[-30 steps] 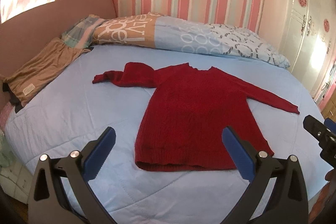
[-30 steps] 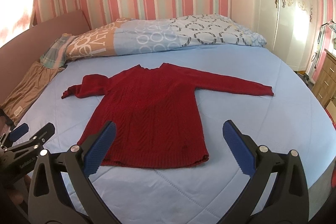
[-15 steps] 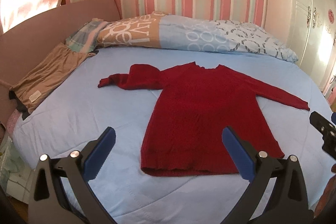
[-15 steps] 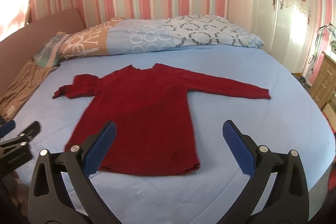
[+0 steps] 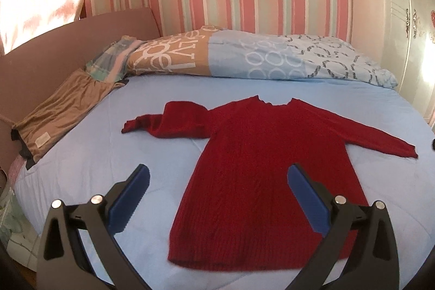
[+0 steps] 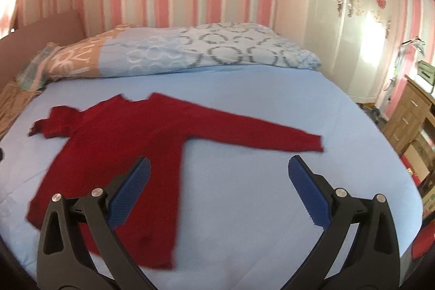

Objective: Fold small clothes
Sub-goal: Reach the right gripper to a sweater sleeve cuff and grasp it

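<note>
A red knit sweater (image 5: 261, 167) lies flat, face up, on the light blue bed (image 5: 95, 154). Its right sleeve stretches out straight; its left sleeve is bunched and folded near the shoulder. It also shows in the right wrist view (image 6: 122, 154). My left gripper (image 5: 217, 181) is open and empty, above the bed's near edge over the sweater's hem. My right gripper (image 6: 217, 175) is open and empty, above the bed to the right of the sweater's body, short of the straight sleeve's cuff (image 6: 312, 143).
A folded patterned quilt (image 5: 244, 59) lies along the head of the bed. A folded brown garment (image 5: 59, 113) sits at the bed's left edge by the headboard. A white wardrobe (image 6: 353, 18) and a wooden drawer unit (image 6: 410, 121) stand to the right.
Both grippers have swung outward: the left view turned left and the right view turned right, so the sweater shifted in each. Each gripper has left the other's view. Both stay open.
</note>
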Available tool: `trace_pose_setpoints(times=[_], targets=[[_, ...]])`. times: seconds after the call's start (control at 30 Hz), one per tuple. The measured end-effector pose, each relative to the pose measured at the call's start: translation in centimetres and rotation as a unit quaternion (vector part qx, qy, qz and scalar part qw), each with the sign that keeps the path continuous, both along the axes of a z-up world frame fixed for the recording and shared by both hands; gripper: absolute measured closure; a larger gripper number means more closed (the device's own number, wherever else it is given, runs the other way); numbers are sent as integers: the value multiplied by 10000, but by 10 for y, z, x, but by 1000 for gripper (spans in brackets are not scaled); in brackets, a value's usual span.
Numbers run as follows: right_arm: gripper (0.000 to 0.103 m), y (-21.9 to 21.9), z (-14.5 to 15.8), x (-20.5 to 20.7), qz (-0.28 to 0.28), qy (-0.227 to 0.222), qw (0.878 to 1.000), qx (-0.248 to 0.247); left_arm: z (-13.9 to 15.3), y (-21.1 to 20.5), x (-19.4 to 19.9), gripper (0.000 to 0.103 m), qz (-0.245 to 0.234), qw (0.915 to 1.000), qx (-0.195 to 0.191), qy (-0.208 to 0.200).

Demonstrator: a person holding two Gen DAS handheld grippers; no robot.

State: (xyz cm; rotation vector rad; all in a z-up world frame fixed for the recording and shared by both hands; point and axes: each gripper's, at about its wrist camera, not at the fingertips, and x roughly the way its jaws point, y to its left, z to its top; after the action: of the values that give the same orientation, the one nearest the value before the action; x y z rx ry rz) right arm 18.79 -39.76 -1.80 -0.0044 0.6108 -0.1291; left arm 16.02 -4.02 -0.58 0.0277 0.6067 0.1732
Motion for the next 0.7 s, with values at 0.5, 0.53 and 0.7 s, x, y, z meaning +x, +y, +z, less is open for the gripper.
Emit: trace_pose_setpoints(times=[0.5, 0.53, 0.7], targets=[[3, -158, -91, 96, -654, 348, 9968, -302, -57, -81, 104, 1, -195, 9995, 252, 24], [3, -161, -96, 99, -671, 381, 9967, -266, -63, -88, 111, 1, -228, 9994, 258, 67], [3, -180, -120, 117, -802, 506, 9955, -47, -79, -115, 133, 1, -350, 9985, 402, 157]])
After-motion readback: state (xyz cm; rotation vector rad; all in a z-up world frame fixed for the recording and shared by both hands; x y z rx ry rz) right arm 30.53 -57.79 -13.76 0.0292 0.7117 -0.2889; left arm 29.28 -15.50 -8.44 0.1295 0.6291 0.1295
